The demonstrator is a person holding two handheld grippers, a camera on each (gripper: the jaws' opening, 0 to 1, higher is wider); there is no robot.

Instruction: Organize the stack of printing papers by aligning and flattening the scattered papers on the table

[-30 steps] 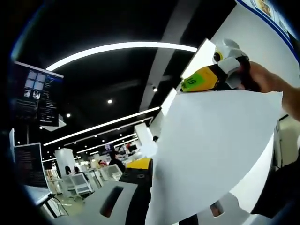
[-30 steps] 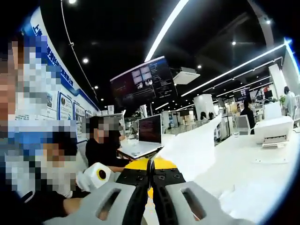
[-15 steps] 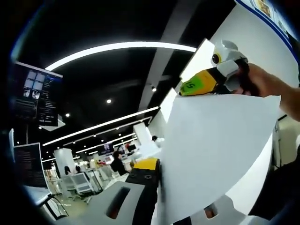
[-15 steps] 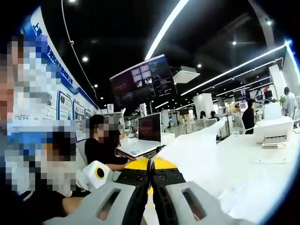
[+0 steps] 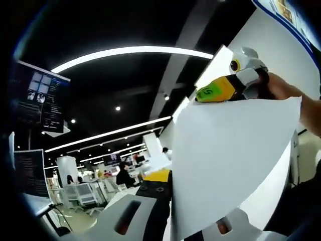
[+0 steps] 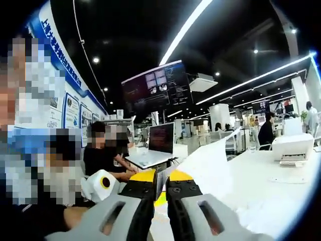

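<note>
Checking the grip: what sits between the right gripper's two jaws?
In the right gripper view, the edge of the white paper runs down between the right gripper's jaws, which are closed on it.

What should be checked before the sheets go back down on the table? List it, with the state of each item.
1. Left gripper gripping the paper: ok, its fingers are closed on the sheet's lower edge.
2. Right gripper gripping the paper: ok, an edge sits between its fingers.
3. Paper lifted off the table: ok, it hangs in the air between both grippers.
4. Paper flat: not ok, it bows in a curve in the left gripper view.
5. Sheet edges aligned: cannot tell, a single face is visible.
6. Landing spot on the table: cannot tell, a pale crumpled patch lies near the right gripper.
</note>
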